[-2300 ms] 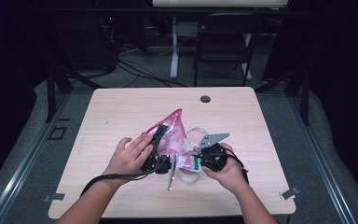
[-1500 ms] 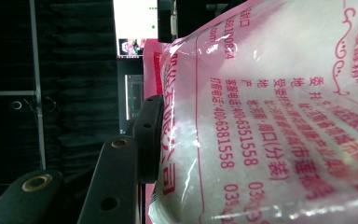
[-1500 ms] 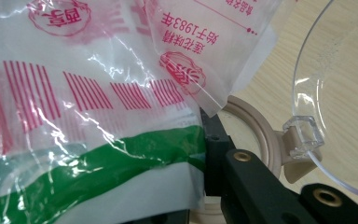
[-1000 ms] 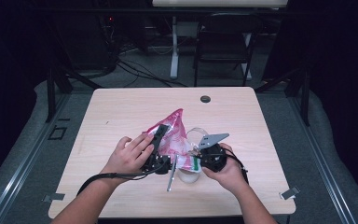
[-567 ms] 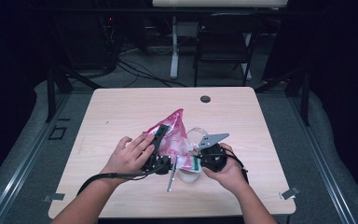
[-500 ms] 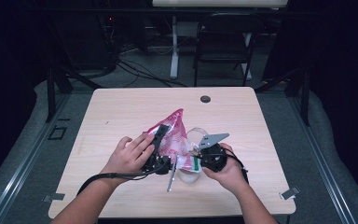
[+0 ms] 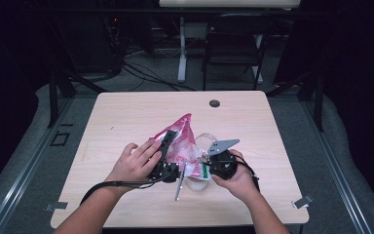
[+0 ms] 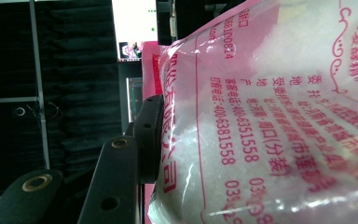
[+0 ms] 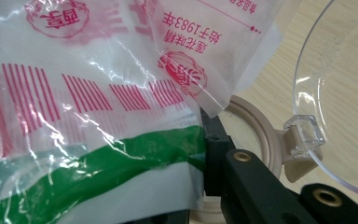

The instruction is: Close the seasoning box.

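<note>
Pink-printed plastic bag [image 7: 182,141] of white granules, held above the middle of the wooden table [image 7: 126,117] between two hand-held grippers. Left gripper [image 7: 165,151] is clamped on the bag's upper part; in the left gripper view one black jaw presses the film while the other is hidden behind the bag [image 8: 270,121]. Right gripper [image 7: 209,165] is clamped on the bag's lower, green-banded edge [image 9: 98,172]; one jaw is covered by the film. Beneath the bag, a container with a beige rim [image 9: 256,135] and a clear hinged lid [image 9: 335,93] is largely concealed, its contents indiscernible. A thin metallic utensil [image 7: 178,183] lies partly under the grippers. Table has a small dark grommet [image 7: 215,103]. Beyond: a dim room, folding chair [image 7: 233,44], floor cables [image 7: 141,73].
</note>
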Demonstrator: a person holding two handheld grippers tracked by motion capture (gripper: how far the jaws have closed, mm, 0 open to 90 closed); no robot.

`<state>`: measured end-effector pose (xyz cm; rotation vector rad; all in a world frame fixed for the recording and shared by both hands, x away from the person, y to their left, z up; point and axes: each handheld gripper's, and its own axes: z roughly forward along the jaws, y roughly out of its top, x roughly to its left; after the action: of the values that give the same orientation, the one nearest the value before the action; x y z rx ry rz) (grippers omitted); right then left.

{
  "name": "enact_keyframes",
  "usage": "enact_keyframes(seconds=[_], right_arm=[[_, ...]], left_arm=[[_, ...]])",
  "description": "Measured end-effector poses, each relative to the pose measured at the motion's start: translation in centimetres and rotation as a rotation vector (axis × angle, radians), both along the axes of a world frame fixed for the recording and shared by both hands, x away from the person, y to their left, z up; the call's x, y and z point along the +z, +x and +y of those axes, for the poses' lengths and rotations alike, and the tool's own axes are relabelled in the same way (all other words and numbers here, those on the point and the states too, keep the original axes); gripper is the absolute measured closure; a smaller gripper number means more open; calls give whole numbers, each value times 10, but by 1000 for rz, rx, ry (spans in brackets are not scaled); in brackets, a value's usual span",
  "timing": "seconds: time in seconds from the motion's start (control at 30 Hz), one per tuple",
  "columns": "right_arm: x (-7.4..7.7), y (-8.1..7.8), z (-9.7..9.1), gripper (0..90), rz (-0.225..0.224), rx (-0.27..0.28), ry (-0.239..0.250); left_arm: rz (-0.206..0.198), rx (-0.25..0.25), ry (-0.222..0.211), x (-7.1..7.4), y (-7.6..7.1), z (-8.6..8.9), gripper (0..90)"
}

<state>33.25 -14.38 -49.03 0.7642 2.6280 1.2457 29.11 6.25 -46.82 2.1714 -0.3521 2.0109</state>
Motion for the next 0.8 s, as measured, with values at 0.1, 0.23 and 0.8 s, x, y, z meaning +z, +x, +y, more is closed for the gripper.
enact_keyframes(seconds=[0.1,0.23,0.8], right_arm=[[0,0,0,900,3,2,0],[0,0,-1,900,5,-2,0],[0,1,-1,900,25,19,2]], left_arm=[[14,15,0,0,-1,0,610],[3,9,2,2,-1,-1,610],[1,1,-6,3,1,-1,611]])
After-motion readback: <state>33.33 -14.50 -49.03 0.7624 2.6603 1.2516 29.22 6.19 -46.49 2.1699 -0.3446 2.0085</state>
